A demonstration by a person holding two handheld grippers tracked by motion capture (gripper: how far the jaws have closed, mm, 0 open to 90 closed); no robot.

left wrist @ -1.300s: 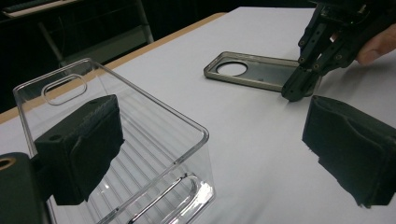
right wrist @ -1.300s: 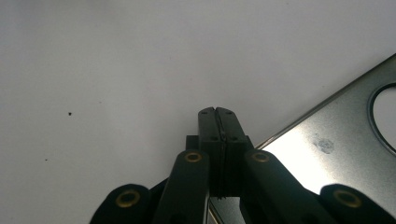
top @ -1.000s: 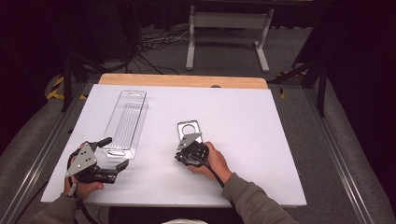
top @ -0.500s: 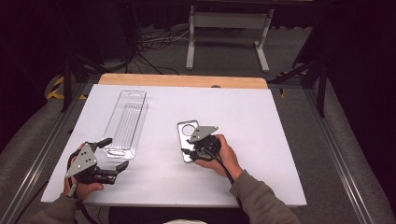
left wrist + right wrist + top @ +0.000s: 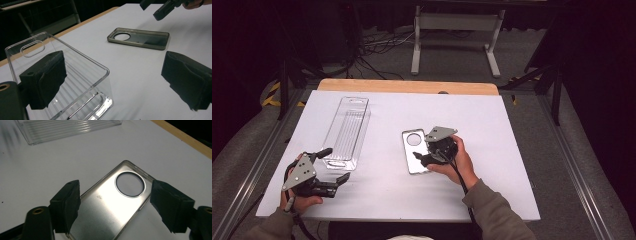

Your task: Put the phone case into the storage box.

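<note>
Lower left of the high view: the left tool (image 5: 334, 165) stands wide and empty, its jaws straddling the near end of the clear plastic tray (image 5: 348, 131). A careless twitch here could knock or shove that light tray across the white bench (image 5: 512, 150).

Centre of the high view: the right tool (image 5: 424, 156) hovers over the phone case (image 5: 416, 151), jaws wide apart and gripping nothing; they have just been opening, and the case lies flat below them, not pinched. If this tool dips again, a pad could catch the thin rim and skid or flip the case.

The case (image 5: 110, 205) is a smoky translucent shell, hollow side up, with a large round camera hole (image 5: 130, 183) towards its far end and a glossy inside.
</note>
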